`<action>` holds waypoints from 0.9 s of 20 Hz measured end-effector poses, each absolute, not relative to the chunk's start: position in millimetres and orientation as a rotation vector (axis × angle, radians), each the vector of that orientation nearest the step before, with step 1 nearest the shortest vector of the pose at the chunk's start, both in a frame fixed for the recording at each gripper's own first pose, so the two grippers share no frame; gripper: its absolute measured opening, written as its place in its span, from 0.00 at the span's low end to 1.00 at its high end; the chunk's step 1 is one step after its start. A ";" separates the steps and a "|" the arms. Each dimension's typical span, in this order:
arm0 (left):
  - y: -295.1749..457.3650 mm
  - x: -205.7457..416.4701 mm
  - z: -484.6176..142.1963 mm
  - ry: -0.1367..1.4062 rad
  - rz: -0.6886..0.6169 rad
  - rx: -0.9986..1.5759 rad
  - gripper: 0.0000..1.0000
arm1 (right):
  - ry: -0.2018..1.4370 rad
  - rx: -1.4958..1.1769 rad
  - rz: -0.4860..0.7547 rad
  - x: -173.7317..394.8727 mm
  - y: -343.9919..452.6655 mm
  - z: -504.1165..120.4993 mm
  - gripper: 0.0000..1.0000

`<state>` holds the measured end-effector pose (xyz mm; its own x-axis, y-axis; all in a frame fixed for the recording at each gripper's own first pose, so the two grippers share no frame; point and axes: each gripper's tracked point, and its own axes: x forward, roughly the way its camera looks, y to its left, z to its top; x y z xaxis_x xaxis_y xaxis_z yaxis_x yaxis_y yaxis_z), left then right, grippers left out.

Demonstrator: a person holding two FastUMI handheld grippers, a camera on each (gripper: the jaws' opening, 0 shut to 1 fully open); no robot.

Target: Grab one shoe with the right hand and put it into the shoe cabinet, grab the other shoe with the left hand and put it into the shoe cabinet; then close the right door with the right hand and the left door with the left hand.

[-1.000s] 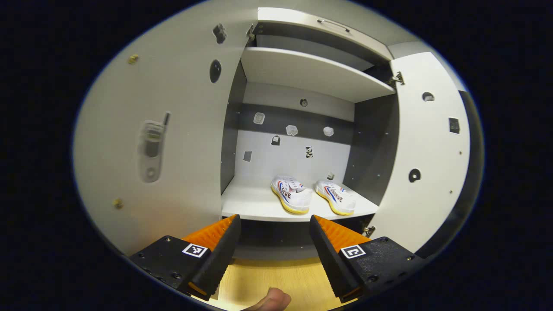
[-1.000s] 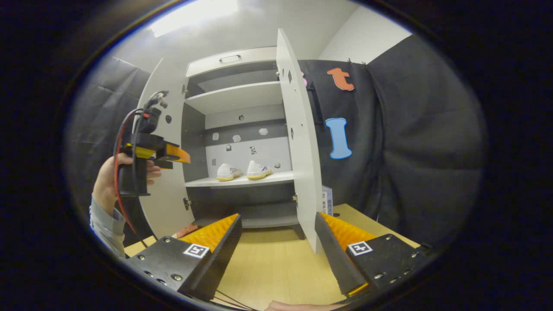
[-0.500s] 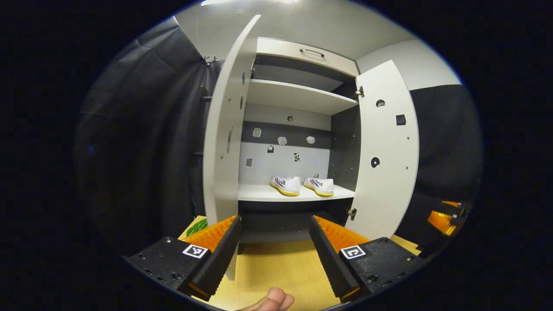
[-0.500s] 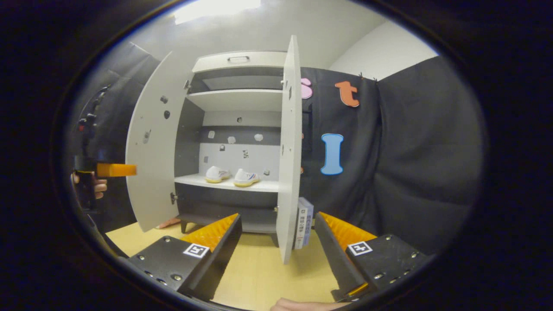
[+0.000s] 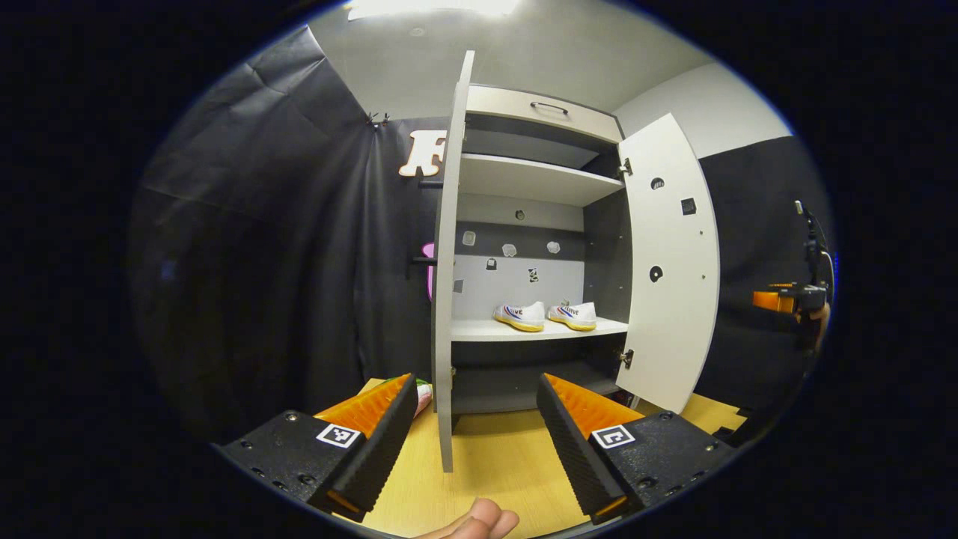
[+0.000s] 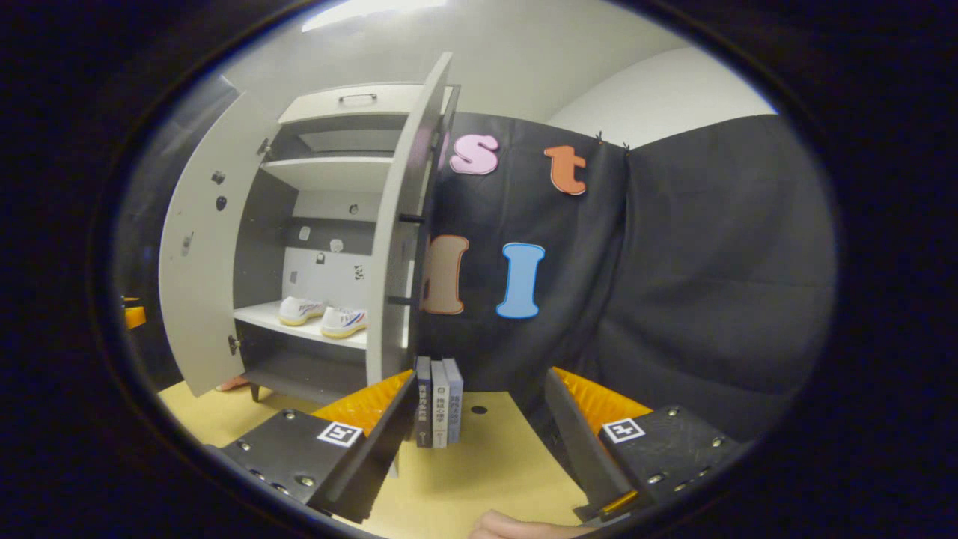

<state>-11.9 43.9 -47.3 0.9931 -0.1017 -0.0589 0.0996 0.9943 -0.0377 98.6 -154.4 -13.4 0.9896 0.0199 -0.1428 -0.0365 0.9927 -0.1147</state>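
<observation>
Left gripper [image 5: 475,430] jaws apart, gripping nothing, over the desk [image 5: 494,468]. Cabinet [image 5: 524,224] doors both open: left door [image 5: 447,262] edge-on, right door [image 5: 670,269] swung wide. Two shoes [image 5: 546,315] side by side on the shelf [image 5: 524,330].

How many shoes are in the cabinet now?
2. Both sit side by side on the lower shelf: one shoe on the left, the other shoe on the right.

Black cloth wall [image 6: 711,262], wooden floor [image 5: 494,464], ceiling light [image 5: 434,7].

open left door [image 5: 446,284] edge-on ahead, books [image 6: 438,400] beside right door [image 6: 395,239]
</observation>
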 end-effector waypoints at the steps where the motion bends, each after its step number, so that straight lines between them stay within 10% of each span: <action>1: 42.6 -14.8 -45.8 0.055 -0.113 -0.034 0.96 | 0.135 -0.121 0.010 109.8 -169.3 -8.1 1.00; 18: 37.0 -33.3 -37.1 0.013 -0.188 -0.083 0.96 | 0.174 -0.016 -0.028 212.4 -202.8 18.3 0.98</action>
<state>-33.3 37.0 -37.1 0.9823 -0.1871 -0.0056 0.1860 0.9790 -0.0836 212.4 -202.8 18.3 0.9845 -0.0297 -0.1726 0.0270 0.9995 -0.0180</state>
